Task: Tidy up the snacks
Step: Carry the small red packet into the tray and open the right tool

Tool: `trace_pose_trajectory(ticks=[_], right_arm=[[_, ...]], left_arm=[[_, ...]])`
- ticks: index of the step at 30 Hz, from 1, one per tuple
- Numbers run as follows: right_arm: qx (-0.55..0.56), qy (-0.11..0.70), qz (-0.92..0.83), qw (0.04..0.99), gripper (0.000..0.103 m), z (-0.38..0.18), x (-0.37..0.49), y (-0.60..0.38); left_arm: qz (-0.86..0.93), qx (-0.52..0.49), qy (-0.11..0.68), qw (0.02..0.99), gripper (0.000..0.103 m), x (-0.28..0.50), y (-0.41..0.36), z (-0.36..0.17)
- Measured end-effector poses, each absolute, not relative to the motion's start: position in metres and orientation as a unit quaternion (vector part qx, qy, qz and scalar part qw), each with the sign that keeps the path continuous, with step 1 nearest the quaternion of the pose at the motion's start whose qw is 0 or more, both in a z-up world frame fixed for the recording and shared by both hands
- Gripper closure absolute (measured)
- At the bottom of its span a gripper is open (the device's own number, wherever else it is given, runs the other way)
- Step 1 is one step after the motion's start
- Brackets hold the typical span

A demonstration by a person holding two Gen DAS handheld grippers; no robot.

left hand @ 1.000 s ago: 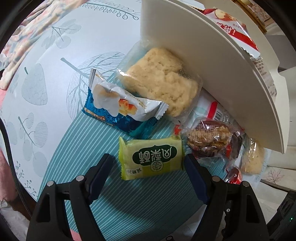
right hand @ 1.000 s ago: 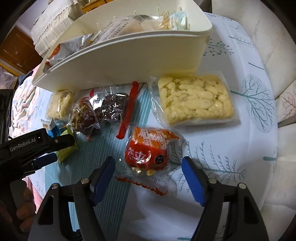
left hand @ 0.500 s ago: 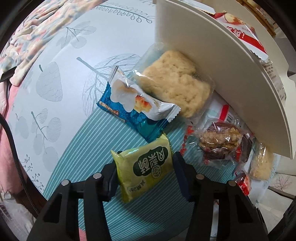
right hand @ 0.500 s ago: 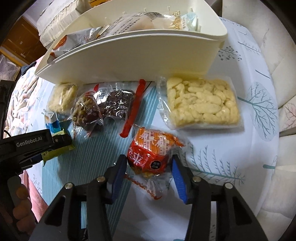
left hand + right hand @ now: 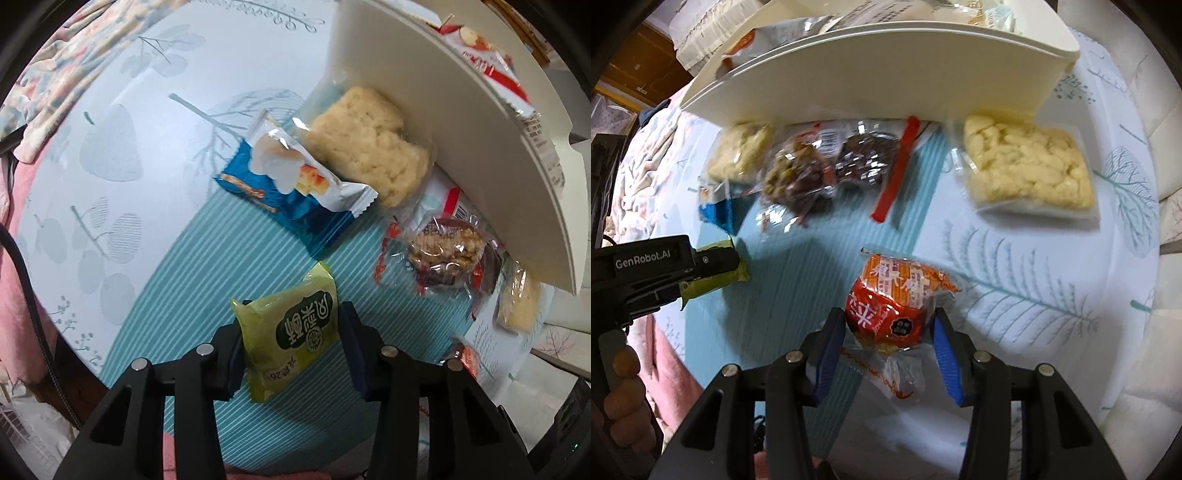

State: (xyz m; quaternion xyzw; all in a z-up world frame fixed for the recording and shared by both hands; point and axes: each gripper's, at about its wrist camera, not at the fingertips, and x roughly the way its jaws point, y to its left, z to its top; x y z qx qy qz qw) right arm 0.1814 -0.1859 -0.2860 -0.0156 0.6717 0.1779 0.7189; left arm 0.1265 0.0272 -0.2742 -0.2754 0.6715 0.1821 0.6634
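Note:
A green snack packet (image 5: pixel 299 317) hangs tilted between the pads of my left gripper (image 5: pixel 290 343), whose jaws are closing on it just above the striped teal cloth. From the right wrist view the same green packet (image 5: pixel 713 282) sticks out of that gripper at the left edge. My right gripper (image 5: pixel 888 325) is shut on a red and orange snack packet (image 5: pixel 894 291), with its clear crimped end trailing below the pads. The white snack bin (image 5: pixel 443 110) (image 5: pixel 886 74) stands just beyond both and has several packets in it.
Loose on the cloth by the bin lie a blue packet (image 5: pixel 295 188), a pale crumbly cake (image 5: pixel 369 147), a walnut snack (image 5: pixel 443 251), a dark snack (image 5: pixel 864 158), a red strip (image 5: pixel 894 170) and a bag of pale puffs (image 5: pixel 1027 170). A person's hand (image 5: pixel 624 387) grips the left handle.
Both grippers went from wide open to closed: the left took hold of the green packet and raised it, tilted; the right closed on the red packet and shifted with it.

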Motion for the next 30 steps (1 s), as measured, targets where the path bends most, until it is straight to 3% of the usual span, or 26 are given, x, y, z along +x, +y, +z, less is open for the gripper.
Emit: trace_pose_trajectory(ticks=[3, 4, 5, 11, 18, 26, 30], right_arm=[[-0.007, 0.672, 0.188, 0.716, 0.055, -0.282, 0.177, -0.18], [-0.006, 0.67, 0.191, 0.717, 0.055, -0.28, 0.176, -0.178], [-0.006, 0.667, 0.195, 0.719, 0.055, -0.276, 0.175, -0.174], [0.009, 0.646, 0.212, 0.734, 0.056, -0.255, 0.173, -0.163], [0.021, 0.614, 0.219, 0.758, 0.056, -0.227, 0.182, -0.168], [-0.003, 0.538, 0.225, 0.812, 0.056, -0.181, 0.194, -0.177], [-0.017, 0.496, 0.23, 0.837, 0.056, -0.165, 0.201, -0.179]], left_arm=[[0.179, -0.269, 0.671, 0.667, 0.064, 0.119, 0.033, -0.259], [0.176, -0.266, 0.671, 0.67, 0.084, 0.118, 0.035, -0.253], [0.166, -0.269, 0.671, 0.67, 0.087, 0.118, 0.036, -0.248], [0.153, -0.262, 0.666, 0.681, 0.088, 0.121, 0.048, -0.218], [0.143, -0.269, 0.657, 0.69, 0.095, 0.129, 0.059, -0.201], [0.14, -0.267, 0.657, 0.691, 0.095, 0.141, 0.059, -0.192], [0.149, -0.278, 0.674, 0.668, 0.081, 0.138, 0.064, -0.206]])
